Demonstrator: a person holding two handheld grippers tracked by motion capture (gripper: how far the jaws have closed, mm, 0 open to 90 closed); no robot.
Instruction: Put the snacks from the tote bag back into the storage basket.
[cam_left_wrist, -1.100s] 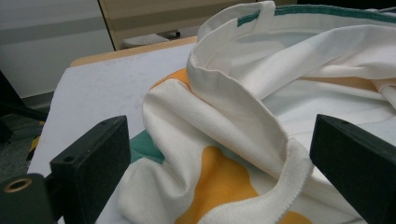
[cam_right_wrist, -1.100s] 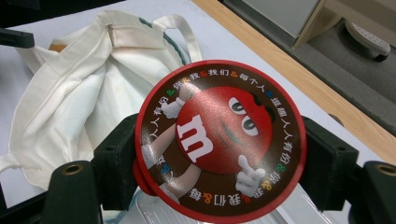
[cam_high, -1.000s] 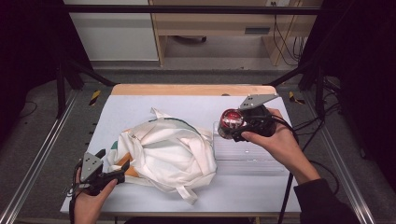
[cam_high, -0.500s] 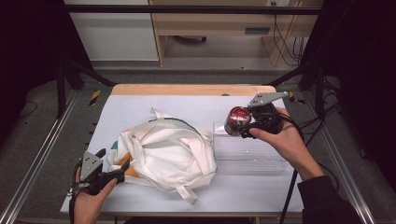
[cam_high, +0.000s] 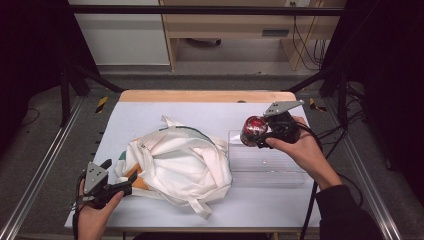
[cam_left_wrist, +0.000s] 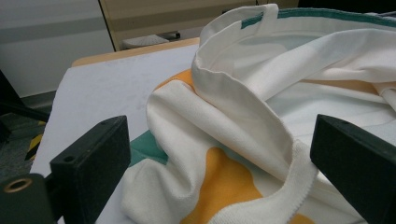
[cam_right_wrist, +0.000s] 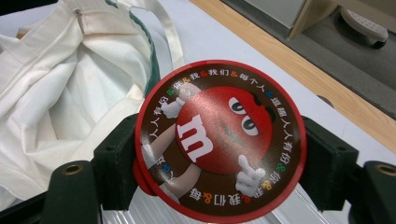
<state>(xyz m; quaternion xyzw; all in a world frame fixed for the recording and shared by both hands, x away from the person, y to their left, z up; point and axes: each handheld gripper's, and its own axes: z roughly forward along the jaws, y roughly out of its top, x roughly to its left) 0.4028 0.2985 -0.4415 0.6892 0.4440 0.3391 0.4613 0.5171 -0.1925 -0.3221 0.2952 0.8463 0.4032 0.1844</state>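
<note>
Above the clear tray (cam_high: 270, 167) on the worktop (cam_high: 150, 115), the right claw (cam_high: 264, 134) is clamped on a red tin (cam_high: 253, 129); the left claw (cam_high: 127, 180), jaws apart, sits beside the bag (cam_high: 175, 165).

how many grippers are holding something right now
1. The right gripper is clamped on the round red candy tin, above the clear tray. The left gripper is open beside the white tote bag, gripping nothing.
</note>
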